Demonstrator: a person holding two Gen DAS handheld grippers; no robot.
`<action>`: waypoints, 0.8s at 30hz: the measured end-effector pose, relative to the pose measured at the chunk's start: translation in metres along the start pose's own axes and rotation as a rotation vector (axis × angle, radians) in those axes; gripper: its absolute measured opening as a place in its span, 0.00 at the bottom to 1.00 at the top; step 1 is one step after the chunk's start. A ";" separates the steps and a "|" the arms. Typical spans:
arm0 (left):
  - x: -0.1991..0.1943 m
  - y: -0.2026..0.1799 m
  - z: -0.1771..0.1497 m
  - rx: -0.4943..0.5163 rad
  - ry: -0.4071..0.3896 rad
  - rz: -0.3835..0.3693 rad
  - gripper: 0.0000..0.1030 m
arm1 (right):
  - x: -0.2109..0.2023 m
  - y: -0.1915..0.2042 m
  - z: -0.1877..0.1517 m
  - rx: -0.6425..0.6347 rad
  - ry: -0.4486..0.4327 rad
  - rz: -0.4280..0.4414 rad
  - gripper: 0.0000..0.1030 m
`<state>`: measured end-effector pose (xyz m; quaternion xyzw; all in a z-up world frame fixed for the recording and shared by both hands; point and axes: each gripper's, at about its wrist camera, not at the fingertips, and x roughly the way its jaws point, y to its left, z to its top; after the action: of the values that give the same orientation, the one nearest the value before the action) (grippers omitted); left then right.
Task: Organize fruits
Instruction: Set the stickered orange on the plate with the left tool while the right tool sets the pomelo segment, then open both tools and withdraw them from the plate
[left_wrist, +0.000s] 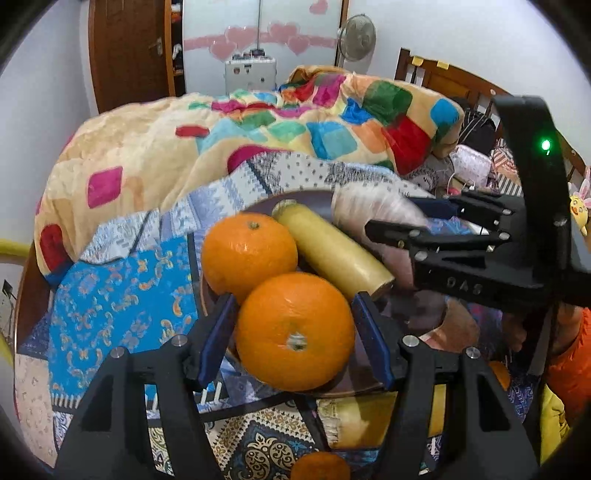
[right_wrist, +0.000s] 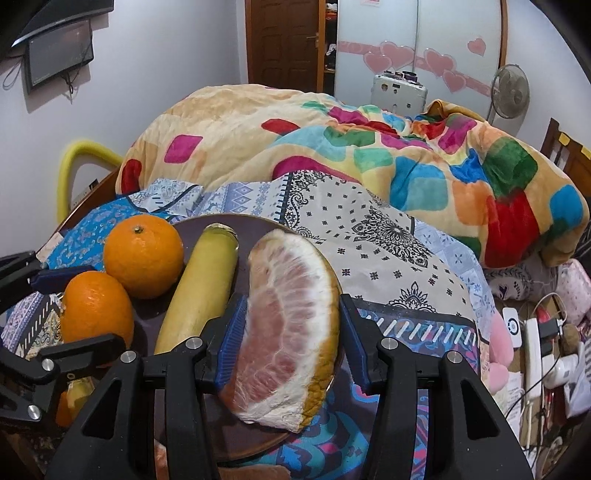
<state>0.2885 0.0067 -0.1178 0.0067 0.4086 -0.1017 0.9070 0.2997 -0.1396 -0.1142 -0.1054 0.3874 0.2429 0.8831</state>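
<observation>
A dark brown plate (left_wrist: 306, 197) (right_wrist: 207, 225) holds two oranges, a banana and a pomelo wedge. My left gripper (left_wrist: 295, 336) has its blue pads on both sides of the near orange (left_wrist: 295, 332) (right_wrist: 96, 310) at the plate's near rim. The second orange (left_wrist: 249, 251) (right_wrist: 144, 256) lies behind it, the banana (left_wrist: 332, 251) (right_wrist: 201, 288) beside it. My right gripper (right_wrist: 286, 332) (left_wrist: 424, 218) is around the pomelo wedge (right_wrist: 288, 325) (left_wrist: 373, 206), which stands on edge over the plate's right side, with a small gap at the right pad.
The plate sits on a glass table over patterned cloths (right_wrist: 388, 236). A colourful blanket (left_wrist: 258, 125) is heaped behind. Another orange (left_wrist: 319, 465) and a yellow fruit (left_wrist: 369, 417) lie under the glass. Chargers and cables (right_wrist: 535, 343) lie at the right.
</observation>
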 end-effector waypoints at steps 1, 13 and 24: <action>-0.003 -0.001 0.001 0.002 -0.011 -0.002 0.64 | -0.002 0.001 0.000 -0.004 -0.006 -0.004 0.45; -0.040 -0.006 0.000 -0.010 -0.047 0.005 0.66 | -0.048 0.009 -0.004 -0.020 -0.070 -0.015 0.46; -0.078 -0.009 -0.029 -0.036 -0.046 0.028 0.66 | -0.101 0.021 -0.036 -0.019 -0.118 -0.023 0.48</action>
<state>0.2149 0.0149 -0.0789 -0.0062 0.3895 -0.0818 0.9174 0.2075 -0.1699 -0.0645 -0.1038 0.3310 0.2422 0.9061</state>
